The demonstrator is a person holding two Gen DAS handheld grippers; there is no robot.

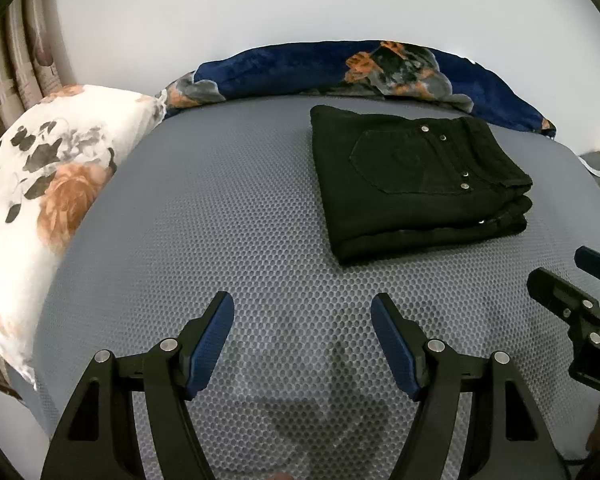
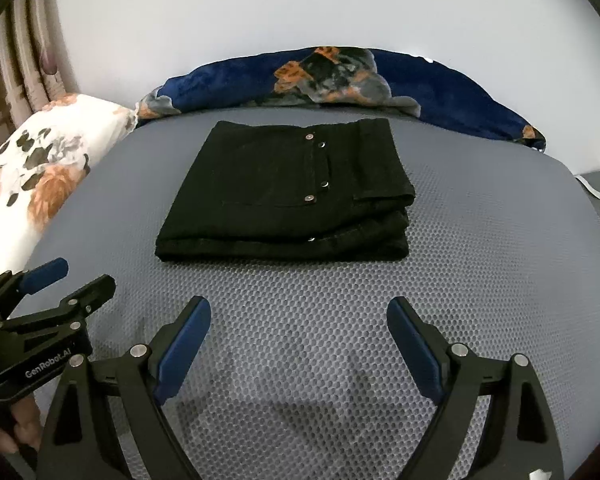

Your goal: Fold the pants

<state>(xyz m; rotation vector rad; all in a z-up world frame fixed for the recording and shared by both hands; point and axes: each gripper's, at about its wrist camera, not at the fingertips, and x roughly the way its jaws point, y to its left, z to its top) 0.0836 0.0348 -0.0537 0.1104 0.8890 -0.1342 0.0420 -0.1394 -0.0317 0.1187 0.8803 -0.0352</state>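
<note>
Black pants point(image 2: 288, 196) are seen folded into a compact, roughly rectangular stack of several layers, lying flat on the grey honeycomb-textured bed surface point(image 2: 480, 280). A back pocket with silver rivets is presented on the top layer, and the waistband is turned toward the right side. The layered fold edges are visible along the near side. The stack is positioned toward the far half of the bed, untouched and resting unsupported by anything else.

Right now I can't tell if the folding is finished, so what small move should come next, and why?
Probably just draw both grippers back and stop. The pants already lie in a neat stacked rectangle on the grey mat, and the left gripper and right gripper are open, empty and short of the cloth.
</note>
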